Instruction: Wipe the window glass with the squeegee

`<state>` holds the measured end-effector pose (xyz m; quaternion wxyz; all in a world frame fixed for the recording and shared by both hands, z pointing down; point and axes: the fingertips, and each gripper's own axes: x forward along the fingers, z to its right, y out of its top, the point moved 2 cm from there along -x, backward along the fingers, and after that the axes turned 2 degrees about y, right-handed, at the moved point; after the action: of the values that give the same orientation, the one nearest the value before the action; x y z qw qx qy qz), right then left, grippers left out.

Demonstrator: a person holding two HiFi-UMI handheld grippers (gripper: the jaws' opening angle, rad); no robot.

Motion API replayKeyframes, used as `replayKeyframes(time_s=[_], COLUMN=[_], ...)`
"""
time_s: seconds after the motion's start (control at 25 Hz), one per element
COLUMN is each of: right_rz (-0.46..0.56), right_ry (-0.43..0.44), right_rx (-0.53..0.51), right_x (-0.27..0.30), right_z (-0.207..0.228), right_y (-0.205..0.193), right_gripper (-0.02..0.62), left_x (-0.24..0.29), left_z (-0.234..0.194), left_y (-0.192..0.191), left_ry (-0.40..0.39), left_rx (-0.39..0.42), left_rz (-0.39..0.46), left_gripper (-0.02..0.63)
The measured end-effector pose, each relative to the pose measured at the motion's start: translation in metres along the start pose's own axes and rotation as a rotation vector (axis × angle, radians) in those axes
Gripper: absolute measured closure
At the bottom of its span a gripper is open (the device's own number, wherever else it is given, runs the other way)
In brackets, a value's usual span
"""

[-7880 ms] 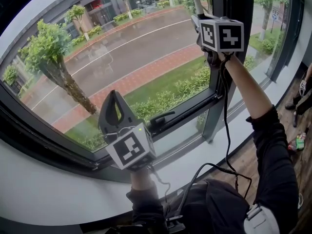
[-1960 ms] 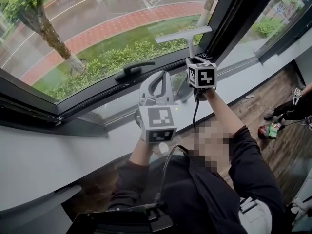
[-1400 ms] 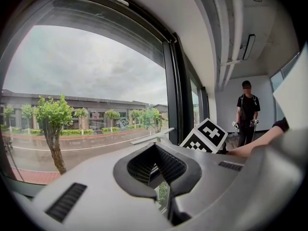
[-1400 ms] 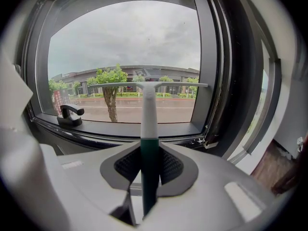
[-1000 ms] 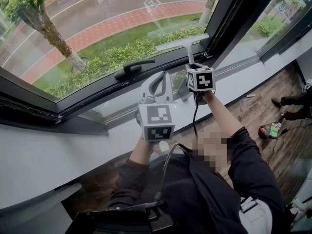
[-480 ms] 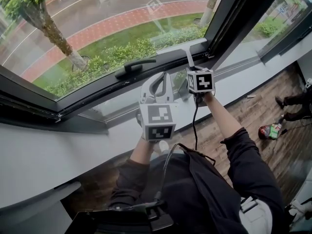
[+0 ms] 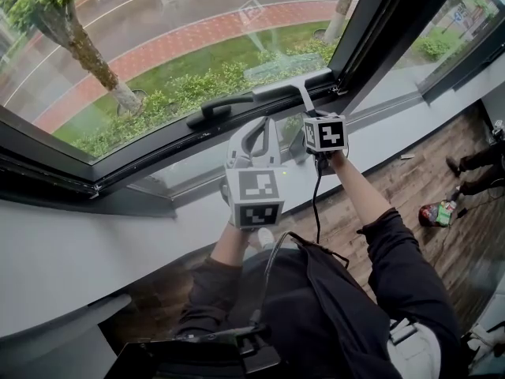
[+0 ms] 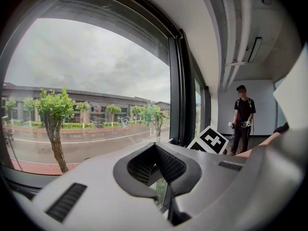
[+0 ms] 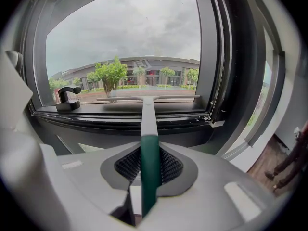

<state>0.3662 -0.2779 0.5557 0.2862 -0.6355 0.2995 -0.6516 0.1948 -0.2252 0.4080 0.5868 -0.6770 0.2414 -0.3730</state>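
Right gripper view shows the right gripper (image 9: 150, 170) clamped on the green grip of the squeegee (image 9: 148, 110). Its blade lies straight ahead of the jaws at the foot of the window glass (image 9: 125, 42), along the lower frame (image 9: 120, 113). I judge that a downward pass is at its end. Next, the blade needs lifting off and carrying up to an unwiped strip. The left gripper (image 8: 156, 163), just beside the right one, has its jaws together on nothing. I cannot make out whether the rubber touches the glass, or any streaks.
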Motion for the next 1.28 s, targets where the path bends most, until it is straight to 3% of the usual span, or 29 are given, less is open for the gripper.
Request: replayKeyframes(time_s=[0.36, 0.6, 0.76, 0.96, 1.28], right_rz=[0.018, 0.117, 0.243, 0.469, 0.752], right_ry=[0.01, 0.004, 0.025, 0.056, 0.148], right_rx=[0.02, 0.007, 0.003, 0.006, -0.058], right_x=[-0.007, -0.047, -0.095, -0.164, -0.254], right_z=[-0.004, -0.007, -0.023, -0.048, -0.116], right_y=[0.003, 0.027, 0.066, 0.137, 0.247], right_gripper=[0.526, 0.526, 0.526, 0.526, 0.526], left_x=[-0.001, -0.005, -0.019, -0.043, -0.092], left_z=[-0.006, -0.02, -0.036, -0.054, -0.081], left_y=[0.001, 0.013, 0.039, 0.091, 0.164], left_ry=[0.008, 0.035, 0.077, 0.171, 0.24], left_rx=[0.002, -0.012, -0.007, 0.087, 0.14], left_rz=[0.01, 0.053, 0.111, 0.244, 0.387], left_gripper=[0.606, 0.606, 0.606, 0.606, 0.606])
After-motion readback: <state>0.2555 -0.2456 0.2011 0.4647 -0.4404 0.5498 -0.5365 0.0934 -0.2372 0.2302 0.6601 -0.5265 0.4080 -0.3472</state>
